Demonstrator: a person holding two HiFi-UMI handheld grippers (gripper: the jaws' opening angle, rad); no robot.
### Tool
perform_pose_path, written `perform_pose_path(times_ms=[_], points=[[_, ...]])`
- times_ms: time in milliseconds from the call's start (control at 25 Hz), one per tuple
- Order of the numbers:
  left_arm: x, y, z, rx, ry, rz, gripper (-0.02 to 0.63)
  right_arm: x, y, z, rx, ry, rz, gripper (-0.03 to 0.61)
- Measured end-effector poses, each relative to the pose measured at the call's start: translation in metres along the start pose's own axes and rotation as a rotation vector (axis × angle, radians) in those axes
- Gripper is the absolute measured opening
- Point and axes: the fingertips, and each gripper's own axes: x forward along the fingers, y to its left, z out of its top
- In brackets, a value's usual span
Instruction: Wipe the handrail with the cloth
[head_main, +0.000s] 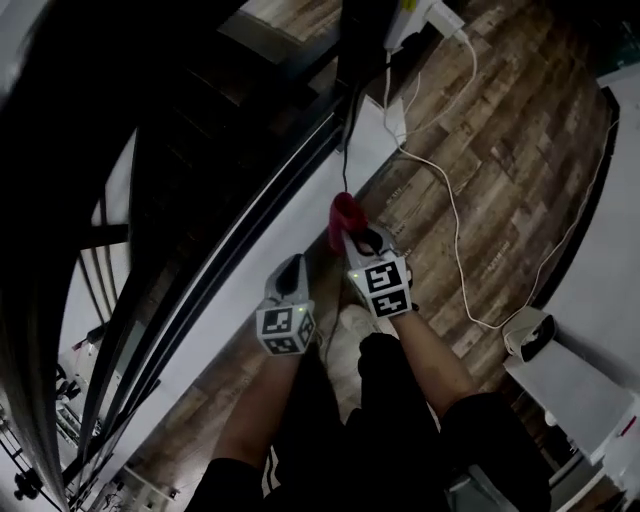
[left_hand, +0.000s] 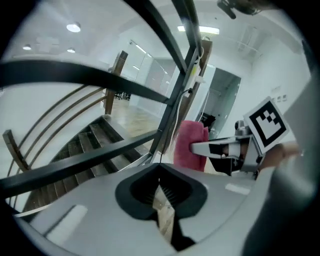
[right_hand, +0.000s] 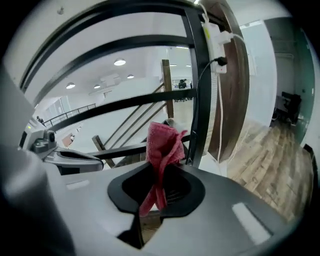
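**Cloth, red: one.** It is bunched and pinched in the closed jaws of the right gripper. Most of it stands up above the jaws and a short tail hangs below. It is in the air just beside the railing post and touches no bar.

**Grippers: two.** The right gripper is clamped on the cloth. The left gripper has its jaws drawn together on nothing (only floor shows through the slit). The two sit side by side, near each other, and both point at the railing.

**Handrail, black metal: one.** It is the top bar, arching above the cloth. In the right gripper view three more bars run below it, making four in all, and they meet the one upright post.

**Cable, white: one.** It trails from a plug block on the post across the wood-plank floor.

**Step in hand, as judged:** this is the approach. The cloth is secured but wiping has not begun.

**Next move, as judged:** raise the right gripper so the free bunch of cloth presses on the top bar, then draw it along the bar's length. The jaws must stay tight, and the path should avoid the cable by the post.
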Motion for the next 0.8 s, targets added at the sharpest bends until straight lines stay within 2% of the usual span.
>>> perform_pose_path(times_ms=[200,360,600,680,800], points=[[-0.074,-0.04,0.051,0.012,-0.026,0.039,0.0,-0.085,0.025,0.033,-0.002,0.002,0.079,0.043],[-0.118,-0.058,0.114,0.011,-0.124,0.072,0.0,-0.132,0.038,0.078,-0.053,-0.027,0.144,0.043],[-0.188,-0.087,0.183,0.041,-0.257,0.144,0.0,-0.192,0.038,0.139,-0.16,-0.111,0.217,0.043],[-0.218,-0.087,0.2,0.038,-0.305,0.189,0.0,-0.211,0.032,0.156,-0.162,-0.143,0.214,0.043],[-0.263,-0.077,0.209,0.045,-0.368,0.306,0.0,-0.239,0.029,0.17,-0.152,-0.186,0.219,0.043]])
